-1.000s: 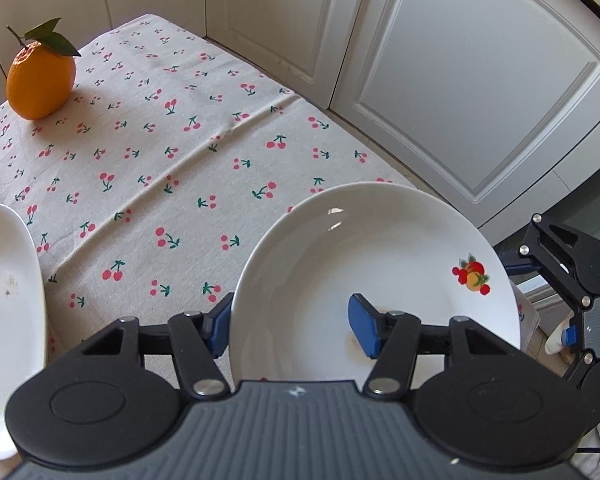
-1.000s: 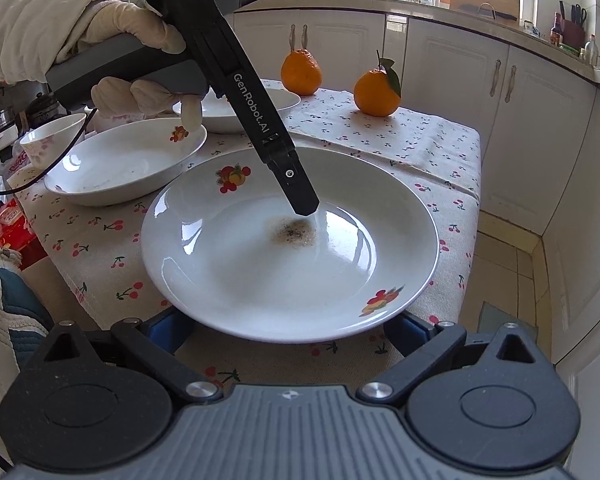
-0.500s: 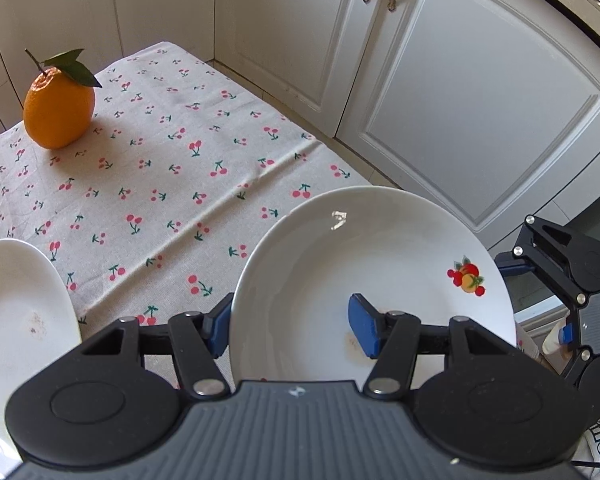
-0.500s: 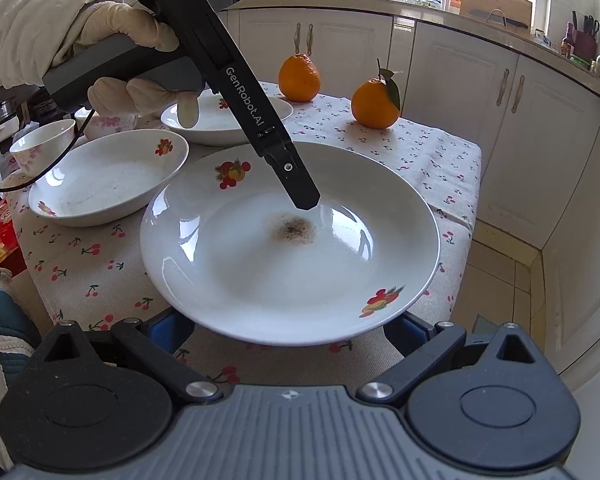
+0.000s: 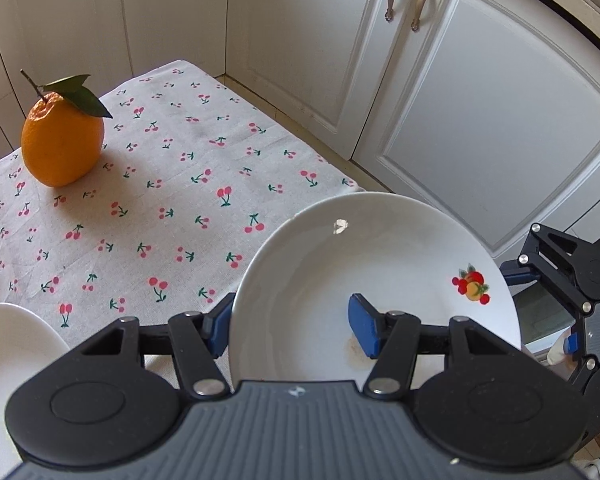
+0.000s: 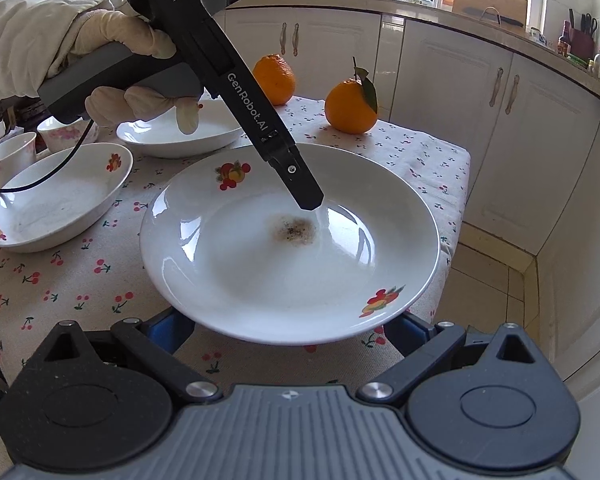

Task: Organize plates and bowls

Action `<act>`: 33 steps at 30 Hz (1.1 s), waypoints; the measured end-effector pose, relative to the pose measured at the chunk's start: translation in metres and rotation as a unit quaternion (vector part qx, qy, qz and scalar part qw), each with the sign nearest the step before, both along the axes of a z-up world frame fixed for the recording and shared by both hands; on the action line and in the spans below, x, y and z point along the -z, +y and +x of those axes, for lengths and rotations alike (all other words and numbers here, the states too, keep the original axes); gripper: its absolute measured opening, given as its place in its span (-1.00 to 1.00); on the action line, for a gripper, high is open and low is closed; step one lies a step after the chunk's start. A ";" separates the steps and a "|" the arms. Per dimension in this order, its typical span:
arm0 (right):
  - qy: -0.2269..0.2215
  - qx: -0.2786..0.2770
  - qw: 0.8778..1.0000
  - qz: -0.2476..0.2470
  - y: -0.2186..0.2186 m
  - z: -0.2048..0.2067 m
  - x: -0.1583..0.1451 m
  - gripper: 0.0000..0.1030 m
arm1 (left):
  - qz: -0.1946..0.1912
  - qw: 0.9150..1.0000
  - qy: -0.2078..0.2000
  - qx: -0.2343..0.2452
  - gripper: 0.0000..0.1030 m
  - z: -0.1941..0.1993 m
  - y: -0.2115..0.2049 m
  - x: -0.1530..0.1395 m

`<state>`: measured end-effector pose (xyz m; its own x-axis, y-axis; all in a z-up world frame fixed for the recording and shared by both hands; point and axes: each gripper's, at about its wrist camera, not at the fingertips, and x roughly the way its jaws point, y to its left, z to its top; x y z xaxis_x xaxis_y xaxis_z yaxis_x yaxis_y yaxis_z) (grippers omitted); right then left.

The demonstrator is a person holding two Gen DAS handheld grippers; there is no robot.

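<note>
Left-wrist view: the left gripper [image 5: 290, 330] is being seen clamped on the rim of a white round ceramic plate with fruit decals [image 5: 374, 280], one blue pad [image 5: 362, 330] lying inside the dish while the other is being half hidden behind the rim. The plate is being held above the corner of a cherry-printed cloth-covered table [image 5: 172, 216], with a brown stain [image 6: 294, 230] showing at its centre in the right-wrist view. The right gripper [image 6: 288, 334] is being seen with its fingers spread wide beneath the plate's near edge; their tips are being covered by the plate, so contact cannot be judged. A gloved hand [image 6: 112, 68] is being seen around the left gripper's handle. Two shallow white oval dishes [image 6: 58, 200] are being seen to the left on the cloth, one behind the other, the nearer one cut off at the frame edge in the left-wrist view. Two small floral cups [image 6: 8, 156] are being partly cropped at the far left. A leafed orange fruit [image 5: 62, 140] and a second plain orange [image 6: 274, 78] are standing at the far side of the table, before white cabinet doors [image 5: 476, 112].
</note>
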<state>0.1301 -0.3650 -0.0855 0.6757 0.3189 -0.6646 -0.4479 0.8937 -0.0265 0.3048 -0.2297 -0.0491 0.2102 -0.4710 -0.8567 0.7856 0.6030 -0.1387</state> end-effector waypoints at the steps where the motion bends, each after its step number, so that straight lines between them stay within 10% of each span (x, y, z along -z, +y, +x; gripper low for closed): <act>1: 0.003 0.003 1.000 0.000 -0.001 0.004 0.002 0.98 | -0.001 1.000 0.000 -0.001 0.12 0.003 -0.001 0.002; 16: 0.004 0.024 1.000 0.003 -0.006 0.018 0.010 0.98 | -0.006 1.000 -0.004 -0.016 0.13 0.020 -0.008 0.012; 33: -0.012 0.079 0.997 -0.014 0.004 -0.011 -0.012 1.00 | -0.014 0.996 -0.079 -0.034 0.71 -0.026 0.015 -0.034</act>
<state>0.1188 -0.3608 -0.0730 0.7317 0.1886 -0.6550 -0.2999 0.9520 -0.0609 0.2788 -0.2148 -0.0147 0.3738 -0.4745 -0.7969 0.7568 0.6527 -0.0336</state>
